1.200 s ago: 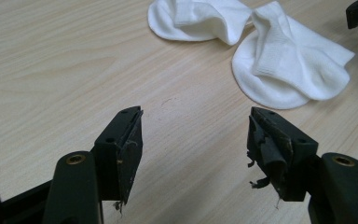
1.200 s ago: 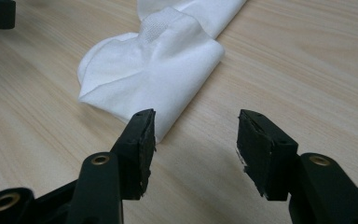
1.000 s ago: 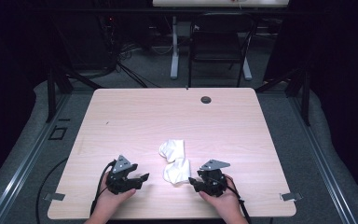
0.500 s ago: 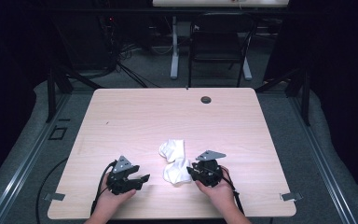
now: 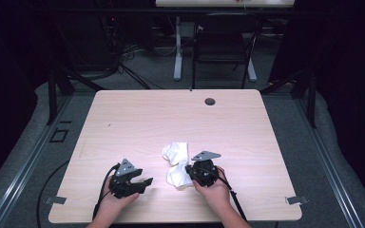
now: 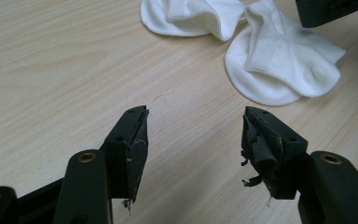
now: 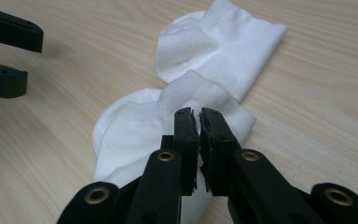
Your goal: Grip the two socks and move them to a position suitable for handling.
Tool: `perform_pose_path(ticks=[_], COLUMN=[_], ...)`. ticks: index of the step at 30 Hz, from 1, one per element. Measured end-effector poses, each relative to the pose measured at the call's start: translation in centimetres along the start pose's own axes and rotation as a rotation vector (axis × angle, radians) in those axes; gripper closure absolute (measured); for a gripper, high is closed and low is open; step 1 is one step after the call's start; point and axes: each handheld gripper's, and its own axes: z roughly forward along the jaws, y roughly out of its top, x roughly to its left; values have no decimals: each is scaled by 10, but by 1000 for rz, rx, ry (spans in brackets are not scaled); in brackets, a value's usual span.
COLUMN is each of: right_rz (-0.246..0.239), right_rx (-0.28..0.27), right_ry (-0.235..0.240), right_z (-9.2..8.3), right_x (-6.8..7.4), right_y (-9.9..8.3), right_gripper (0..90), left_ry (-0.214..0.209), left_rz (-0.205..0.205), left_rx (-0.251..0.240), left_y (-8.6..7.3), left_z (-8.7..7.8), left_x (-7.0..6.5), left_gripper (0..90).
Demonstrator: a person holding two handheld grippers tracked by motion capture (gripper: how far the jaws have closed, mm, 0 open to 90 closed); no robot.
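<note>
You are closing your right gripper (image 7: 199, 122) on the near sock (image 7: 140, 126), its jaws having just narrowed almost together over the cloth, so be checking they pinch only one layer while your left gripper (image 6: 193, 135) is waiting wide open beside it on the table (image 5: 138, 118).

Even light from overhead falls on the pale wood-grain tabletop (image 5: 147, 123), while the room beyond lies dim, nearly black at the far left and right. The high view is soft and grainy. The two gripper views are sharper; the white ribbed socks (image 7: 214, 51) glare slightly, and shadows stay faint.
</note>
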Motion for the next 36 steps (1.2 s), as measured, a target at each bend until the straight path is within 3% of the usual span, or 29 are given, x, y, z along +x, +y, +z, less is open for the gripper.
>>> perform_pose_path(ticks=[15, 26, 31, 36], right_rz=[-32, -39, -72, -80], right_rx=[46, 46, 64, 59], right_ry=[8, 47, 57, 65], right_z=[14, 11, 7, 4], right_x=[7, 13, 17, 21], right_y=[-7, -13, -15, -19], right_gripper=[832, 836, 836, 835], left_ry=[-1, -1, 11, 3], left_rz=[1, 1, 10, -9], left_rx=[1, 0, 2, -13], left_y=[0, 0, 0, 0], left_z=[0, 0, 0, -2], left_x=[0, 0, 0, 0], left_gripper=[416, 416, 424, 441])
